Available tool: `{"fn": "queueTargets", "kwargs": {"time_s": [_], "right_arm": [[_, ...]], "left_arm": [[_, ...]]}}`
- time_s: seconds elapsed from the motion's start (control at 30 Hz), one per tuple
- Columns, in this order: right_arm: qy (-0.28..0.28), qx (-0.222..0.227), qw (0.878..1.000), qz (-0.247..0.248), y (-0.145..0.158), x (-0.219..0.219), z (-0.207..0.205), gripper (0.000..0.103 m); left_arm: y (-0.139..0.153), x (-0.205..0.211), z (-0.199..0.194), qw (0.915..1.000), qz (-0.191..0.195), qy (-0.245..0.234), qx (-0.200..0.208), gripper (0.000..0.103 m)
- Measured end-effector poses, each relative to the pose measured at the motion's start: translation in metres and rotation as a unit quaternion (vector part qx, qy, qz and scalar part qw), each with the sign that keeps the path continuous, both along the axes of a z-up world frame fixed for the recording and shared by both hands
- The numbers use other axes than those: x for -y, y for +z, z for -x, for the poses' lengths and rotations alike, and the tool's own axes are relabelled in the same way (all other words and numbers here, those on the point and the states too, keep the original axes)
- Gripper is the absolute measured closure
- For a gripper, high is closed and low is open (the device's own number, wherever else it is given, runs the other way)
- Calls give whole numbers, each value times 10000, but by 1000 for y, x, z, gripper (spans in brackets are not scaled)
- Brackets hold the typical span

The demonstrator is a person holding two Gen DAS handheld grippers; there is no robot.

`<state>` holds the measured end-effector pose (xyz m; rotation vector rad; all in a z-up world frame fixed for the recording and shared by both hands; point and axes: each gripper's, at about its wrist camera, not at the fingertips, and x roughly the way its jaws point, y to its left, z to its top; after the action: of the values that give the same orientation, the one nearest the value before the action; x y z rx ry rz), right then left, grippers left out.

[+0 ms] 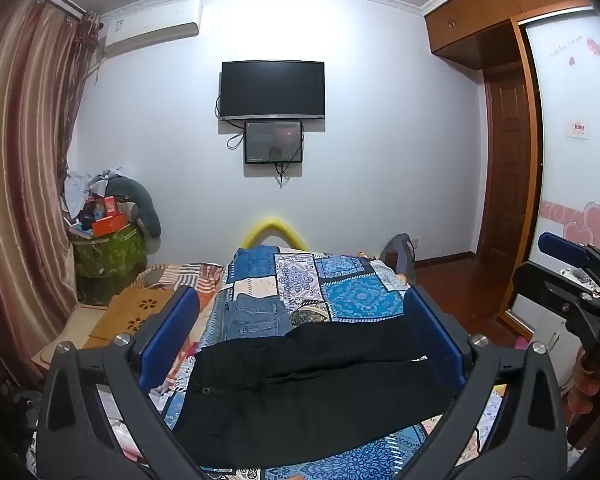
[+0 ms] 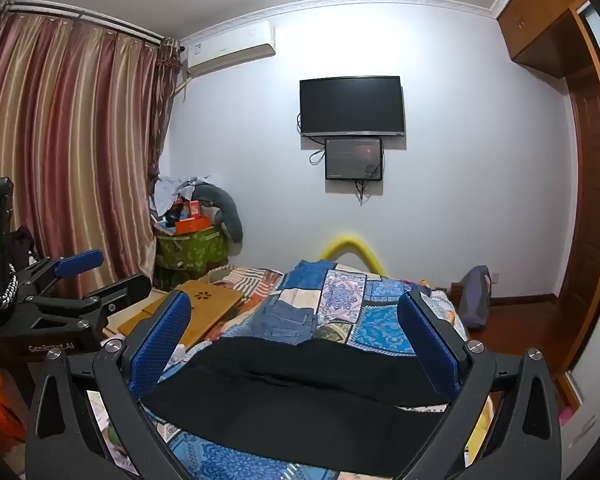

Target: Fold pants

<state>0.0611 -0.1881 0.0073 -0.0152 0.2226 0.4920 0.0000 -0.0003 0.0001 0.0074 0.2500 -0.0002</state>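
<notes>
Left wrist view: my left gripper [image 1: 300, 344] and right gripper [image 2: 294, 346] gape wide, holding nothing; black pants [image 1: 308, 392] lie flat across the quilt [image 1: 360, 292], seemingly unfolded; I'd pinch opposite ends squarely, lifting evenly.

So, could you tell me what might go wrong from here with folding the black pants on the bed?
1. The black pants lie across a rumpled blue patchwork quilt; a gripper might pinch quilt along with the fabric.
2. The folded blue jeans sit just beyond the pants, so a fold swung that way might land on them or drag them.
3. Both the left gripper and right gripper are open, above the pants; an uneven grab could leave the fold skewed.
</notes>
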Motion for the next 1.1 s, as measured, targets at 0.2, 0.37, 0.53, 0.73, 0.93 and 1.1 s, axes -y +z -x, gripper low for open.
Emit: {"fn": "queueTargets", "kwargs": {"time_s": [0.2,0.37,0.53,0.73,0.93,1.1], "right_arm": [[-20,-1,10000,-19,1,-1,-1,0],[-50,17,10000,-25,-5,6,2,0],[-86,6,10000,-2,-5,1,-1,0],[-139,21,9999,13,-4,-1,0,0],[-175,12,9998,29,-3,-2,1,0],[-180,-12,9998,31,-2,-2,1,0]], "left_arm": [[3,-1,5,9999,54,18,111,0],[-1,-2,7,10000,19,3,85,0],[1,-1,4,9999,14,-94,71,0],[2,0,3,9999,-3,-141,85,0],[-1,-4,2,9998,-5,-160,85,0],[-1,-5,2,9998,3,-153,86,0]]}}
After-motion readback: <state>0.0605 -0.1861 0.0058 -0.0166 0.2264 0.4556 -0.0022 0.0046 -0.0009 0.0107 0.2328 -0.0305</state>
